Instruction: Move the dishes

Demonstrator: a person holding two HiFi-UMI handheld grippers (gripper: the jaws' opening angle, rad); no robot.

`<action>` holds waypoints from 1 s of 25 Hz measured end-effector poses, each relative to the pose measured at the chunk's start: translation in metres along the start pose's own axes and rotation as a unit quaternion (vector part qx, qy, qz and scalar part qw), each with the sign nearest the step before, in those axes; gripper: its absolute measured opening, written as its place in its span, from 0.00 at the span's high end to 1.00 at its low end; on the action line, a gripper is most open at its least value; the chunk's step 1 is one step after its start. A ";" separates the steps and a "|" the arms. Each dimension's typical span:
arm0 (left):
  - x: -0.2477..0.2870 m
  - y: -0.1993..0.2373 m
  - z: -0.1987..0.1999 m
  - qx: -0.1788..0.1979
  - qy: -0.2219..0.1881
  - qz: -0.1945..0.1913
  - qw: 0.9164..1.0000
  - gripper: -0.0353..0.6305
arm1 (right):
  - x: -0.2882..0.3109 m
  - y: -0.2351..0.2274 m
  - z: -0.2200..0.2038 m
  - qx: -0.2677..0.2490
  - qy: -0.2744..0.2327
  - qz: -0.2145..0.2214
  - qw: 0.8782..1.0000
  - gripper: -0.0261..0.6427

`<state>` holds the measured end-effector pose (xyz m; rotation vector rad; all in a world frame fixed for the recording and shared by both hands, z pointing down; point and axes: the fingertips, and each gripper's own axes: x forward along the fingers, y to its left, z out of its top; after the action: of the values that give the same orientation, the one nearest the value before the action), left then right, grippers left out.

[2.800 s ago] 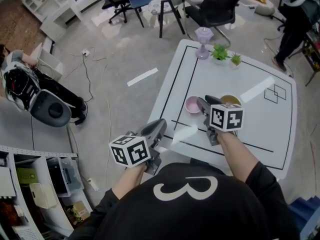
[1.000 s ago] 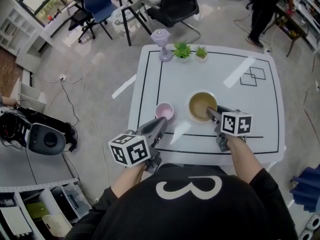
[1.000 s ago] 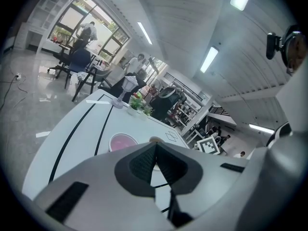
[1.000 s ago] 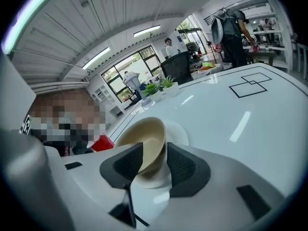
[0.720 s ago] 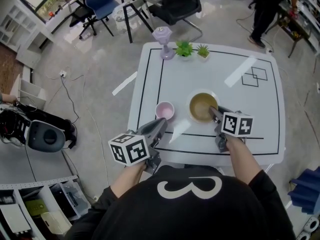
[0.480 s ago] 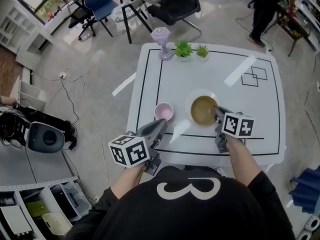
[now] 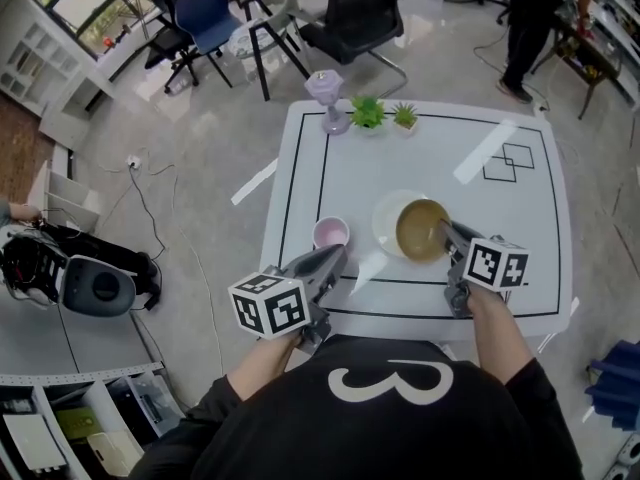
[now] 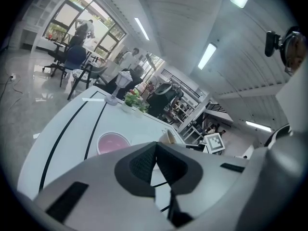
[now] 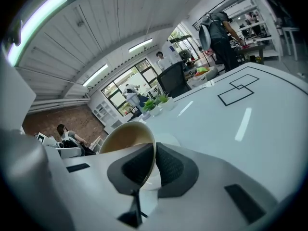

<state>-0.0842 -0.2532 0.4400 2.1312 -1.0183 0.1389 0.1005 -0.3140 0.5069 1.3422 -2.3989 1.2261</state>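
While the right tongs (image 9: 155, 150), jaws just closing further, pinch its four-o'clock rim, the tan glazed bowl (image 7: 418, 230) tilts over the round white plate (image 7: 384, 220) at the table (image 7: 450, 153) centre | handling: likely stiff, slick, breakable; thin-rim pinch may swivel | left tongs (image 8: 156, 152): shut, empty, eight o'clock of bowl.

The left gripper (image 8: 156, 147) is seen with its dark pads pressed together and nothing held between them. On a white table (image 8: 57, 129) marked with black lines, a pink bowl (image 8: 113, 142) is seen just beyond the jaws to the left, and part of a tan bowl (image 8: 168, 137) is shown tilted behind them. Small green plants (image 8: 134, 100) and a pale purple vase (image 8: 112, 98) are set at the far edge.
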 end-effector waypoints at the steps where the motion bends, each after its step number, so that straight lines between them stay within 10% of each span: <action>1: 0.002 -0.002 0.001 0.004 0.000 -0.003 1.000 0.94 | -0.006 -0.001 0.004 -0.001 -0.006 -0.002 1.000 0.92; 25: 0.048 -0.045 -0.012 0.034 0.039 -0.043 0.998 0.94 | -0.109 -0.108 0.006 0.041 -0.054 -0.122 0.990 0.91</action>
<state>-0.0174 -0.2572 0.4410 2.2100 -0.8861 0.2154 0.2488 -0.2768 0.5152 1.7085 -2.1892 1.2242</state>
